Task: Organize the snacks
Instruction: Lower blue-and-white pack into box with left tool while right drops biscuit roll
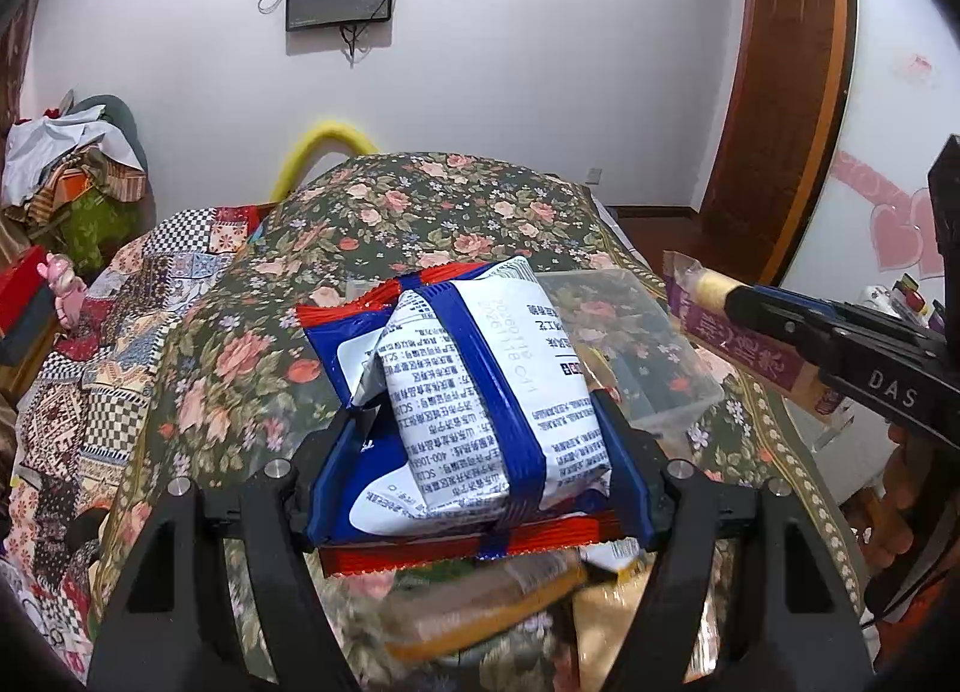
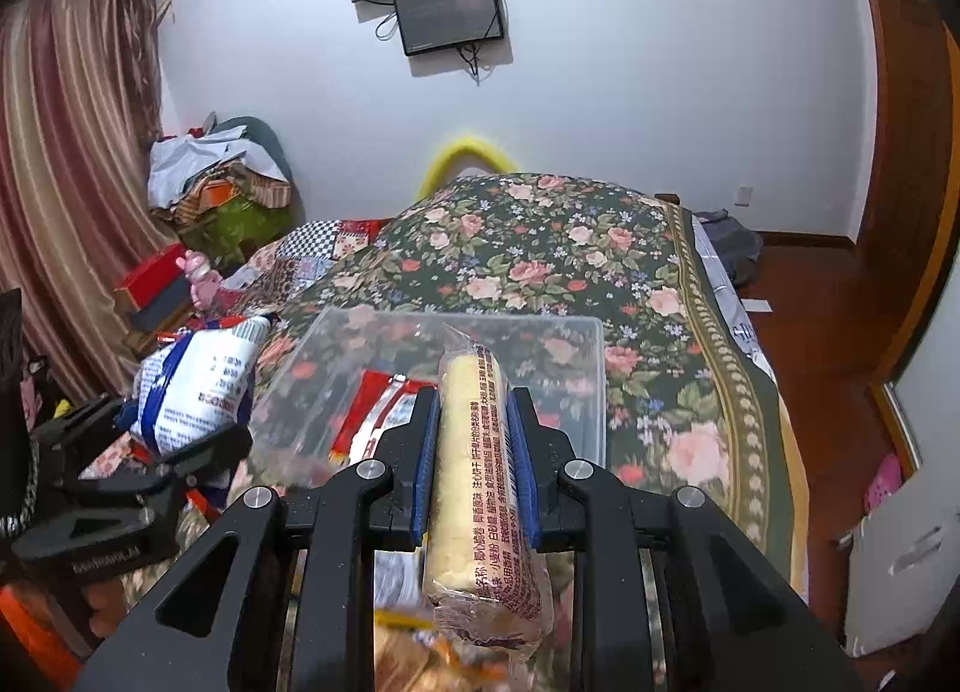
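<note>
A clear plastic bin (image 2: 576, 332) sits on the floral bedspread (image 2: 540, 248), red packets inside. The left gripper (image 1: 480, 428), jaws half spread, pinches a blue-and-white snack packet (image 1: 480, 368) left of the bin. The right gripper (image 2: 474, 446), pressed narrow, pinches a yellow biscuit roll (image 2: 474, 452) over the bin's near edge.

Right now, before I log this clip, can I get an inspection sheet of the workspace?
Surface: floral bedspread over a bed.
Job's things: clear plastic bin on the bedspread, a red packet inside; blue-and-white snack pack; yellow wafer roll.
Clutter: more wrapped snacks, blurred, below the tools.
Grippers: left tool shut on the snack pack; right tool shut on the wafer roll.
Cables: dangling under the wall screens.
Surroundings: curtain, piled cloth, wooden door.
</note>
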A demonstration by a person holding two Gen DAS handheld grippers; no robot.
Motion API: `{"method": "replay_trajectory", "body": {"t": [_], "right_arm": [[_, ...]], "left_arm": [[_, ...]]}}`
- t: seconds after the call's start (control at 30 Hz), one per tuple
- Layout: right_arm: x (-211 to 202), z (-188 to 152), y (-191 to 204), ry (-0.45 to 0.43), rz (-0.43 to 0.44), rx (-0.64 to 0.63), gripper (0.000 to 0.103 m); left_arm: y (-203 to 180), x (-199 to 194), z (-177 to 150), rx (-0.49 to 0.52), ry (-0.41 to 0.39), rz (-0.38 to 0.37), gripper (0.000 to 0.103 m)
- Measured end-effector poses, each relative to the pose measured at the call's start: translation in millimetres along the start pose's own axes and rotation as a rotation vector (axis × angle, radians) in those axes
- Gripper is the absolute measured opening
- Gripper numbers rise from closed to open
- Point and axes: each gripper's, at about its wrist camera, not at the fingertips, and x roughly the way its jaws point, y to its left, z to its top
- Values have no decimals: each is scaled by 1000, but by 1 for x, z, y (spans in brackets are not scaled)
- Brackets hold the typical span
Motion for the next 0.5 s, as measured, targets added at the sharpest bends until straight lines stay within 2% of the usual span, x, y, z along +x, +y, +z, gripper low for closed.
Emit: {"method": "replay_trajectory", "body": {"t": [0.5], "right_arm": [[73, 11, -17, 87, -47, 24, 21]], "left_arm": [[7, 82, 16, 16, 114, 34, 71]]}}
